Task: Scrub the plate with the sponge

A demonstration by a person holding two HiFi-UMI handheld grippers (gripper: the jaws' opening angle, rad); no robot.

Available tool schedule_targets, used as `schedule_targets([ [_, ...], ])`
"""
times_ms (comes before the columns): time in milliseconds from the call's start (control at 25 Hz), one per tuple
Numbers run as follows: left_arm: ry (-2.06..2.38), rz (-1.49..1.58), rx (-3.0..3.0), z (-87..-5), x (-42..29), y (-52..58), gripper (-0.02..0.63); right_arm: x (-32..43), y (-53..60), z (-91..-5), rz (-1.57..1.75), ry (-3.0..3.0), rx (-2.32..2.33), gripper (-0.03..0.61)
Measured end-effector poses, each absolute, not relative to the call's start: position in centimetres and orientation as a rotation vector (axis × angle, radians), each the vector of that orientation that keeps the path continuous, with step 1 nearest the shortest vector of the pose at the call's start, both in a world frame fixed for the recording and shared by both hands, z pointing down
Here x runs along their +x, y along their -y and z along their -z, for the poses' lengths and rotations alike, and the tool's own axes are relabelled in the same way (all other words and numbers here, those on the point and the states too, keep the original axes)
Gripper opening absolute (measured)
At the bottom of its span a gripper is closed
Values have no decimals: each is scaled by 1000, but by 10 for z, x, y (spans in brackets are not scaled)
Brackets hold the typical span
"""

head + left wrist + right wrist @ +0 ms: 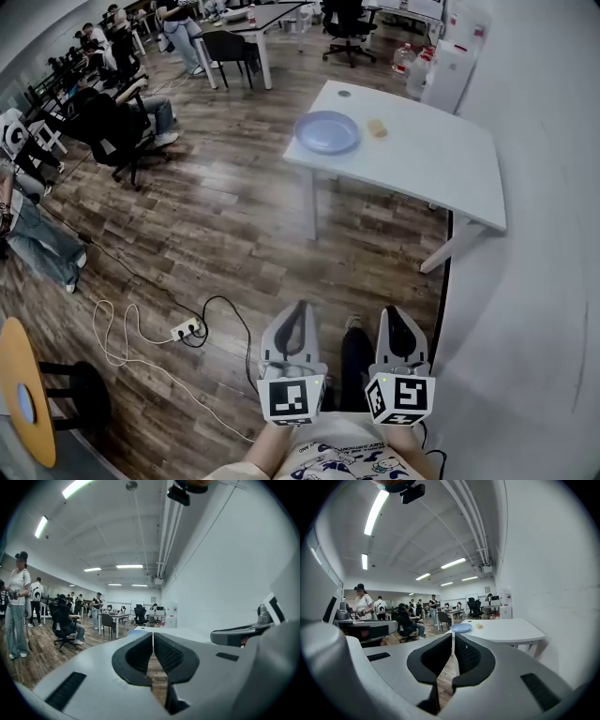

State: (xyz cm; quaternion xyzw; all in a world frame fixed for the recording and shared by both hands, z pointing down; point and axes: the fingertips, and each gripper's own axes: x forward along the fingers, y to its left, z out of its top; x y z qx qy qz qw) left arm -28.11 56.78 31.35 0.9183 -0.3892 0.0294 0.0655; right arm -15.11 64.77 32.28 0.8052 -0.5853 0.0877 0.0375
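Note:
A pale blue plate (327,131) lies near the left edge of a white table (431,164), with a small yellow sponge (377,128) just to its right. Both grippers hang close to my body, well short of the table. My left gripper (299,308) is shut and holds nothing. My right gripper (395,315) is likewise shut and empty. In the right gripper view the plate (461,627) and sponge (479,626) show far ahead beyond the shut jaws (453,639). The left gripper (153,637) view catches only the plate's edge (137,632).
Wooden floor lies between me and the table. A white cable and power strip (186,329) lie on the floor to the left. An orange round table (23,389) stands at far left. People sit on office chairs (117,131) further left. A white wall runs along the right.

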Motion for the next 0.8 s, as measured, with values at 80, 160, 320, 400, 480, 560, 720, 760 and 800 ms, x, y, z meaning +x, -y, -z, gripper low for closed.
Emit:
schedule_targets([
  [80,1185,-98,2765,-315,-277,-560,15,-145,-641,-325,-279,1798,2469,32],
  [160,1207,-107,2755,-316,-271,-549,15,-135,-631,-327,-286,1806,2465,32],
  [320,1242,-113,2754,-318,-251,-524,15,-109,-604,-331,-291,1825,2462,32],
  [400,1260,-115,2748,-320,-238,-510,15,-94,-588,-333,-289,1841,2451,32],
  [480,1277,-119,2739,-322,-224,-496,15,-79,-572,-335,-290,1853,2440,32],
  [560,1290,-130,2732,-322,-208,-481,15,-61,-557,-336,-298,1857,2433,32],
  [720,1329,-138,2711,-319,-175,-448,15,-21,-522,-331,-307,1877,2419,32],
  [760,1339,-139,2707,-318,-167,-439,15,-11,-513,-329,-303,1882,2416,32],
  [800,1347,-136,2702,-316,-159,-431,15,-1,-504,-327,-299,1886,2414,32],
])
